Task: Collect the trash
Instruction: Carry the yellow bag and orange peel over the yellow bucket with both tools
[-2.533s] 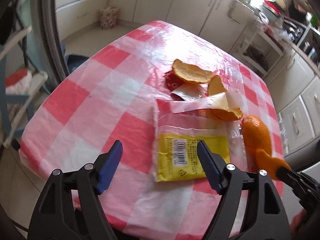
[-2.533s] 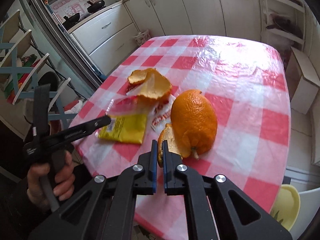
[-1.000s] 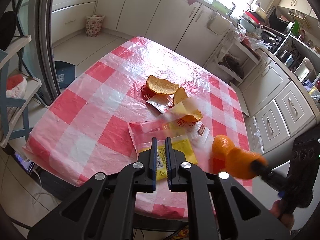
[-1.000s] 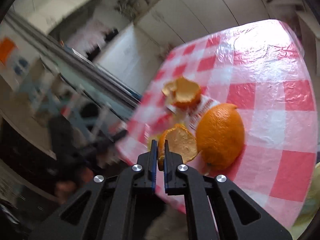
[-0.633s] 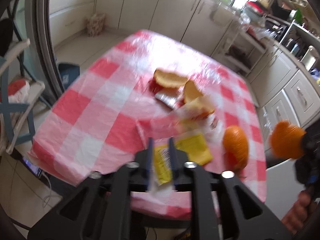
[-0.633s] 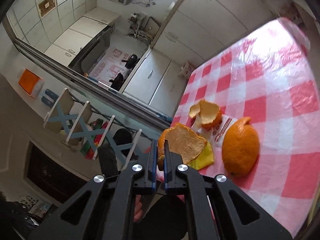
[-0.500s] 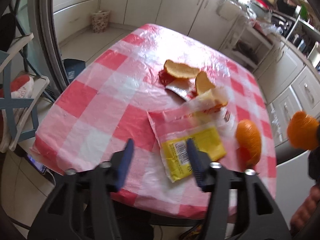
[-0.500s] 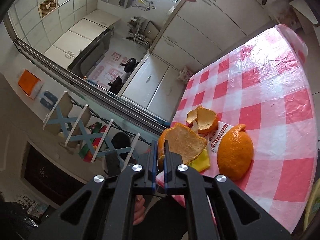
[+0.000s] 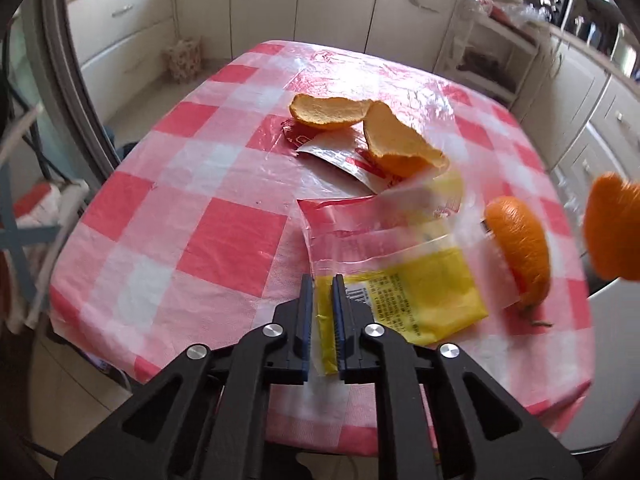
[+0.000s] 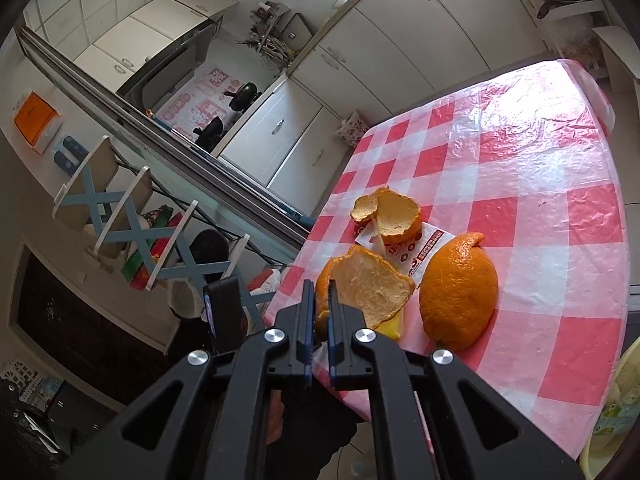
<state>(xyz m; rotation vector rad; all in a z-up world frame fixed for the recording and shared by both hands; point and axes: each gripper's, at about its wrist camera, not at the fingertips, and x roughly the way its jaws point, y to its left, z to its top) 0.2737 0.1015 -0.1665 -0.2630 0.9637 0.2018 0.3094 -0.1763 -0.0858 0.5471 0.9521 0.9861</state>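
Yellow wrapper (image 9: 424, 300) overhangs the table's (image 9: 224, 240) near edge.

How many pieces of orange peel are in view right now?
4. One is clamped in the right claw, held above the table edge; a big domed piece lies near it; two curled pieces rest on the wrappers farther back. Smaller scraps may be hidden.

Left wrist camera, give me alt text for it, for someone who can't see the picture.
The left gripper is shut on the near edge of a yellow wrapper on a red-and-white checked tablecloth. Beyond lie a clear plastic bag, orange peels and a red-and-white packet. A larger domed peel sits at right.
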